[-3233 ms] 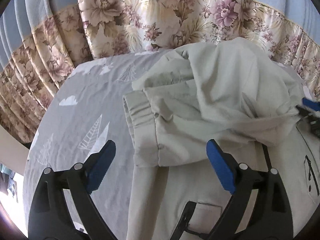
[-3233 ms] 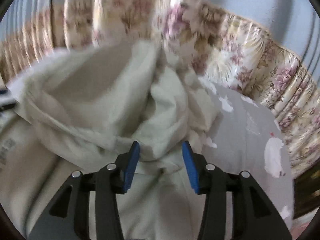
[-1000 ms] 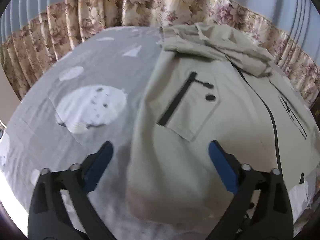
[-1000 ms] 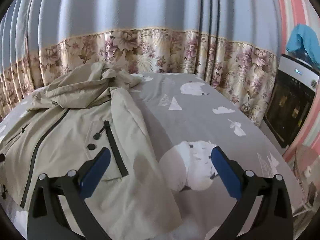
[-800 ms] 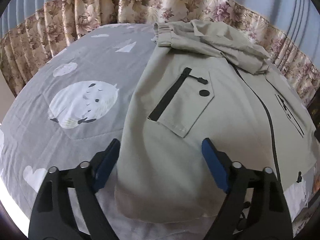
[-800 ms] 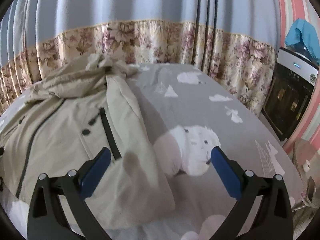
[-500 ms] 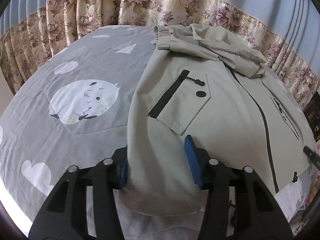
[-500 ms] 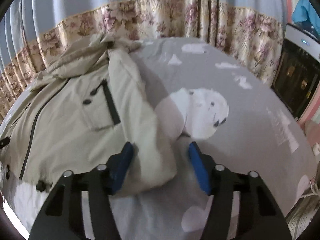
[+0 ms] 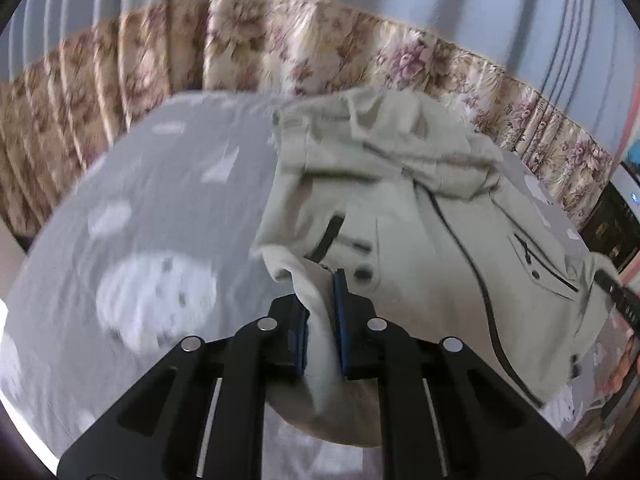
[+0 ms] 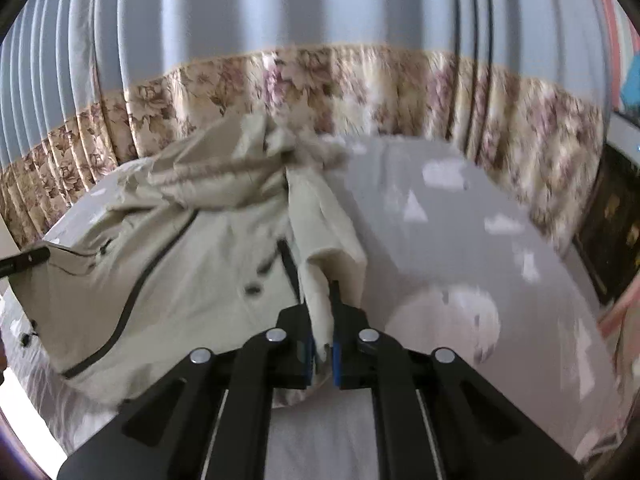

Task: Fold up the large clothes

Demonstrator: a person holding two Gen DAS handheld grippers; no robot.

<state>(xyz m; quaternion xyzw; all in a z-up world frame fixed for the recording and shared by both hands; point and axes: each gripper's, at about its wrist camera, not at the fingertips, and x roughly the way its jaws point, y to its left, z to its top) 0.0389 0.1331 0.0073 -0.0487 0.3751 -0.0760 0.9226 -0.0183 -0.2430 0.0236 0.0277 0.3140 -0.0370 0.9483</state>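
While the jacket [image 9: 420, 208] lies spread on the bed [image 9: 160, 208], carry both hem corners evenly toward its hood. Your left gripper [image 9: 322, 320] and right gripper [image 10: 323, 332] have just closed, each pinching a hem corner; keep them level.

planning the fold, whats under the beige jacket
The jacket lies on a grey printed bedsheet; the sheet beneath it is covered. Both grippers pinch its hem corners.

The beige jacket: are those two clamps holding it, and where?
Yes. The left gripper and the right gripper each pinch a bottom corner of the jacket.
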